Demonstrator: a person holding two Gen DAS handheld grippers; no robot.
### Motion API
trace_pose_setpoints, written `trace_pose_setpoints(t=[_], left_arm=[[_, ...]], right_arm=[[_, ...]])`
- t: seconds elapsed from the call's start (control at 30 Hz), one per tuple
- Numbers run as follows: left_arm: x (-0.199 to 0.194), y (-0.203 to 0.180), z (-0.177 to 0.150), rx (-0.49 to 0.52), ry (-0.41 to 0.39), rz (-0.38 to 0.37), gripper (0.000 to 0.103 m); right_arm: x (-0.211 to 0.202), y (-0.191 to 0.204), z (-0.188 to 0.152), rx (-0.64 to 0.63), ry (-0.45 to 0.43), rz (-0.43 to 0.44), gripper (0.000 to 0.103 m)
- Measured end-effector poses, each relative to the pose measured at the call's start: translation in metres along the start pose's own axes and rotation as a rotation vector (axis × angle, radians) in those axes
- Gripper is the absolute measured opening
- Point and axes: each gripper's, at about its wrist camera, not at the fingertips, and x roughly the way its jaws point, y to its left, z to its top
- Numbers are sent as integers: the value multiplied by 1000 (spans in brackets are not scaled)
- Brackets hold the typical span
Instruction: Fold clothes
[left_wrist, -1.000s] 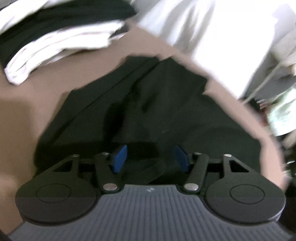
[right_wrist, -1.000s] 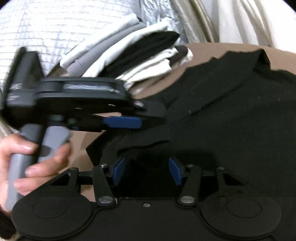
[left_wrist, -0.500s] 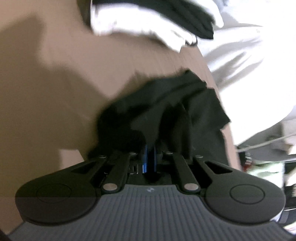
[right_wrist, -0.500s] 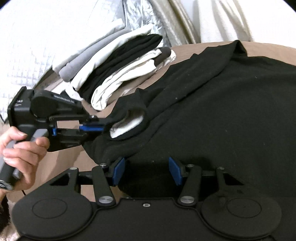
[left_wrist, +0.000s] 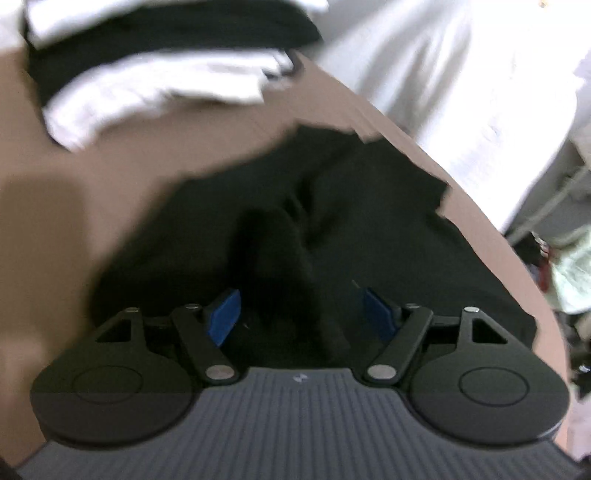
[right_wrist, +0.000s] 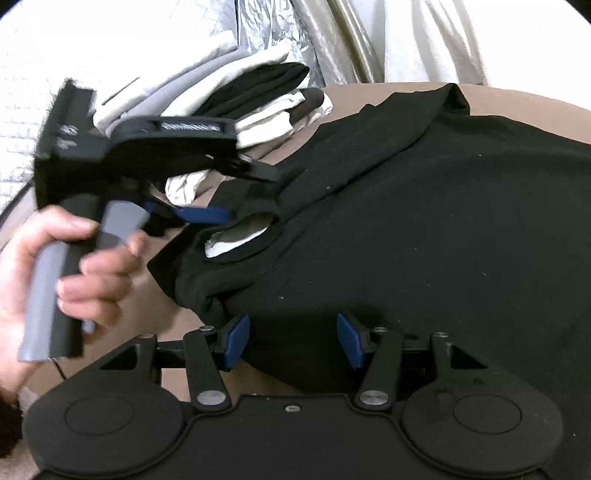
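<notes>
Landmark for all positions: the black garment (right_wrist: 424, 221), spread over a brown surface (right_wrist: 517, 99).

Right gripper (right_wrist: 291, 341): nearest the lens, at the garment's near edge. Blue pads (right_wrist: 234, 341) stand moderately apart. The cloth's edge lies between and beneath them, but the pads do not press on it. Nothing is held.

Left gripper (left_wrist: 299, 314): in its own view it hangs over the near part of the garment (left_wrist: 295, 229). The jaws are opening, the blue pads (left_wrist: 223, 317) already well apart. A raised ridge of black cloth runs up between them; neither pad touches it. In the right view the same tool (right_wrist: 201, 214) appears left of the garment, gripped by a hand (right_wrist: 74, 266) on its grey handle, with one blue finger tip just beside the neck opening. The picture is blurred there, so contact cannot be confirmed.

Garment: lies mostly flat, bunched at its left side. The neck opening there shows a white inner label (right_wrist: 236, 236). A folded edge runs from that opening toward the far right corner.

Beyond the garment, far left: a stack (right_wrist: 236, 99) of folded clothes in white, grey and black, resting on the brown surface, apart from the garment. The left view shows this stack (left_wrist: 159, 62) blurred.

Farthest: pale quilted fabric (right_wrist: 110, 37) behind the stack, and white cloth (right_wrist: 461, 37) past the garment's far edge.
</notes>
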Motion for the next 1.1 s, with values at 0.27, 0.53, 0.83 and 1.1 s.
trace_pose_setpoints(t=[0.27,0.53,0.83,1.1], left_arm=[[-11,51,4,-226,10,-48,7],[-45,109,-6,-488,21,-119,7],[-76,84,8,-274,-123,152,7],[-91,87,20,-159,-115,163,7]], right_arm=[[2,-8,0,49,-1,3,58],[4,-5,0,53,0,-5,58],[4,-9,-1,60,-14,7,58],[-7,-11,3,70,-72,19,58]])
